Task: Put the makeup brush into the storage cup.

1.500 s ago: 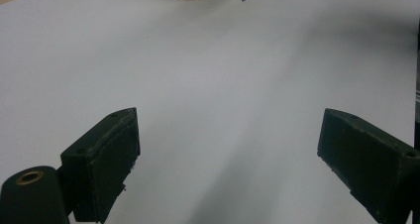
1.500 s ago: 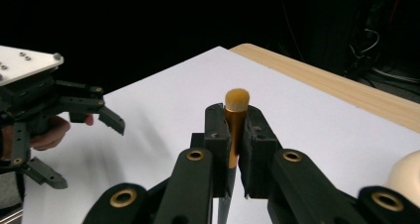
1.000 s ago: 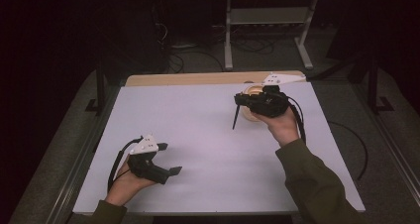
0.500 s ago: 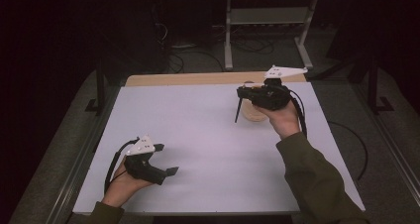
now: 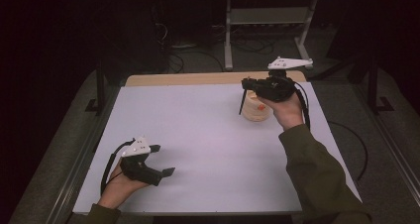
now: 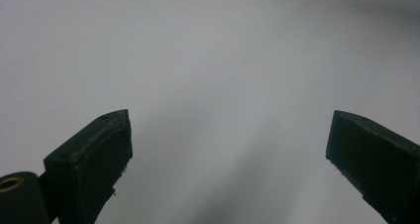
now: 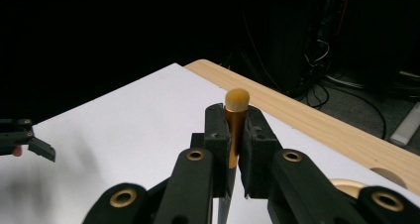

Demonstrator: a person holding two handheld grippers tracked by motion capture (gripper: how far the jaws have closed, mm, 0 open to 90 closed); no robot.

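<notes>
Premises read as a laboratory or recording test room, not a home or shop. A single work table [image 5: 208,184] stands in a darkened space, its top covered by a plain white sheet with a bare wooden strip [image 5: 198,79] exposed along the far edge. Beyond the far side, loose cables [image 5: 183,55] trail across a dark floor beside a grey metal stand [image 5: 267,21]. More cabling [image 7: 346,92] and dark equipment sit off the far right. Metal rails [image 5: 74,184] run along the near left side
</notes>
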